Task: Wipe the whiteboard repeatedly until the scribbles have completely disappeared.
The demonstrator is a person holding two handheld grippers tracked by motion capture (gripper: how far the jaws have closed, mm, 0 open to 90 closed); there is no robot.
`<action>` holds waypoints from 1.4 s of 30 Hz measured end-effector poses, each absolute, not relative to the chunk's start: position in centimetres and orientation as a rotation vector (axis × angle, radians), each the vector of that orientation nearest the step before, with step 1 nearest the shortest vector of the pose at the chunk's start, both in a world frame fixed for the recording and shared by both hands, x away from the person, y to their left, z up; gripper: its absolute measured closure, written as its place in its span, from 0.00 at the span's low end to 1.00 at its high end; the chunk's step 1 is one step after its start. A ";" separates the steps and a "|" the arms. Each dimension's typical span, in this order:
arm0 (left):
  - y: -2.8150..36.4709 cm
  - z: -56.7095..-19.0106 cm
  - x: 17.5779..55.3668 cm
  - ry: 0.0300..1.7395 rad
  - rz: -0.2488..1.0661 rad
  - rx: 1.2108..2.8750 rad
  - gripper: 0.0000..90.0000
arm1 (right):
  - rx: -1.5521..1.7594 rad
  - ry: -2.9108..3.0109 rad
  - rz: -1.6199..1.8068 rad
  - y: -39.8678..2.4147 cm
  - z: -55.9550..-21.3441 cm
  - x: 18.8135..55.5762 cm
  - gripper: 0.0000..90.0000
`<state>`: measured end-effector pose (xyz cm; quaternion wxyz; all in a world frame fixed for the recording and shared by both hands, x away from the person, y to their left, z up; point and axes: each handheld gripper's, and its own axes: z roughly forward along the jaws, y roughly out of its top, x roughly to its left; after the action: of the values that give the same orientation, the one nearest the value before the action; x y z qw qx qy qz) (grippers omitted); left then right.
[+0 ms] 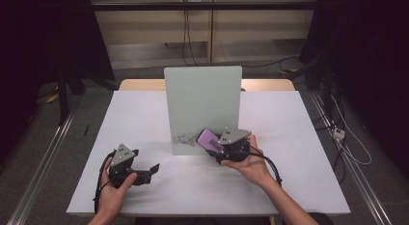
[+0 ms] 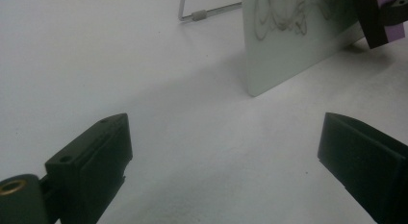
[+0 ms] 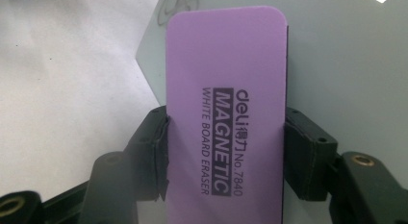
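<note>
Near the worktop's front-left corner: left gripper, released, idle over bare white worktop. Farther in, mid-worktop: right gripper clenched across the long sides of the purple whiteboard eraser, at the lower edge of the upright whiteboard, beside the grey scribble. Probably light, stiff-backed, soft-faced; slick sides; best gripped mid-length.

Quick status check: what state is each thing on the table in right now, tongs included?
Pale green upright whiteboard: standing on its wire stand, grey scribble at its lower left not yet wiped.
Purple rectangular magnetic whiteboard eraser: clamped at its long edges, up against the board near the scribble.
Right tongs: shut on the eraser.
Left tongs: open, nothing between them, over the white table.
</note>
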<state>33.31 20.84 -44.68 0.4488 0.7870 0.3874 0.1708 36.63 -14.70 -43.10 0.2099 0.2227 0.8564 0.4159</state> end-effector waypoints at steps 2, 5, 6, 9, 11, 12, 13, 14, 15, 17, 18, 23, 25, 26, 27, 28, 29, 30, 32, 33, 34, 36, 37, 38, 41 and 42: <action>20.9 -44.6 33.3 0.958 0.425 1.946 0.05 | 0.615 2.390 1.151 -14.4 -43.3 36.6 0.46; 21.0 -44.6 33.3 0.961 0.422 1.951 0.05 | 0.615 2.398 1.147 -14.1 -43.2 36.7 0.46; 21.0 -44.7 33.3 0.964 0.424 1.951 0.05 | 0.618 2.401 1.148 -14.0 -43.2 36.7 0.46; 21.0 -44.7 33.4 0.972 0.426 1.945 0.05 | 0.612 2.408 1.143 -13.7 -43.1 36.8 0.46; 20.9 -44.7 33.4 0.968 0.426 1.948 0.05 | 0.599 2.420 1.137 -13.2 -42.8 37.0 0.46; 20.9 -44.7 33.4 0.963 0.426 1.950 0.05 | 0.599 2.420 1.137 -13.2 -42.8 37.0 0.46; 20.9 -44.6 33.4 0.962 0.425 1.949 0.05 | 0.601 2.421 1.139 -13.0 -42.7 37.1 0.46; 20.9 -44.6 33.3 0.962 0.426 1.947 0.05 | 0.604 2.415 1.150 -12.9 -42.6 37.1 0.46; 20.9 -44.6 33.3 0.962 0.425 1.949 0.05 | 0.603 2.403 1.164 -12.8 -42.3 37.3 0.46; 21.0 -44.7 33.4 0.959 0.421 1.945 0.05 | 0.602 2.394 1.175 -12.9 -42.1 37.4 0.46; 21.1 -44.6 33.4 0.959 0.421 1.950 0.05 | 0.603 2.388 1.179 -12.9 -41.9 37.4 0.46; 21.2 -44.6 33.3 0.965 0.424 1.939 0.05 | 0.644 2.296 1.221 -14.6 -39.9 37.8 0.46; 21.2 -44.6 33.3 0.965 0.423 1.938 0.05 | 0.650 2.293 1.197 -15.6 -39.9 37.6 0.46; 21.1 -44.6 33.3 0.963 0.423 1.939 0.05 | 0.650 2.293 1.197 -15.6 -39.9 37.6 0.46; 21.1 -44.5 33.3 0.959 0.423 1.942 0.05 | 0.655 2.300 1.182 -15.7 -40.2 37.4 0.46; 21.0 -44.5 33.3 0.959 0.421 1.941 0.05 | 0.644 2.314 1.160 -15.8 -40.4 37.3 0.46; 21.0 -44.5 33.3 0.959 0.422 1.942 0.05 | 0.641 2.320 1.148 -15.8 -40.7 37.1 0.46; 21.0 -44.5 33.3 0.958 0.421 1.943 0.05 | 0.636 2.324 1.137 -15.9 -41.0 37.0 0.46; 21.0 -44.6 33.3 0.958 0.421 1.945 0.05 | 0.645 2.321 1.146 -15.9 -41.0 37.0 0.46; 21.0 -44.6 33.3 0.959 0.422 1.946 0.05 | 0.649 2.319 1.152 -15.9 -41.1 37.0 0.46; 21.0 -44.6 33.4 0.959 0.422 1.945 0.05 | 0.652 2.317 1.156 -15.8 -41.1 37.0 0.46; 20.9 -44.6 33.4 0.962 0.421 1.942 0.05 | 0.645 2.323 1.155 -15.4 -41.3 37.0 0.46; 20.9 -44.6 33.4 0.961 0.421 1.942 0.05 | 0.633 2.335 1.152 -14.9 -41.5 37.0 0.46; 20.9 -44.6 33.4 0.958 0.422 1.944 0.05 | 0.633 2.335 1.152 -14.9 -41.5 37.0 0.46; 21.0 -44.6 33.4 0.952 0.421 1.950 0.05 | 0.608 2.356 1.149 -13.9 -42.0 37.1 0.46; 21.0 -44.6 33.4 0.951 0.423 1.951 0.05 | 0.604 2.365 1.149 -13.6 -42.1 37.1 0.46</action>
<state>33.36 20.98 -44.55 0.4486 0.7886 0.3842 0.1711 37.08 -13.59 -42.10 0.2202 0.2185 0.8551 0.4154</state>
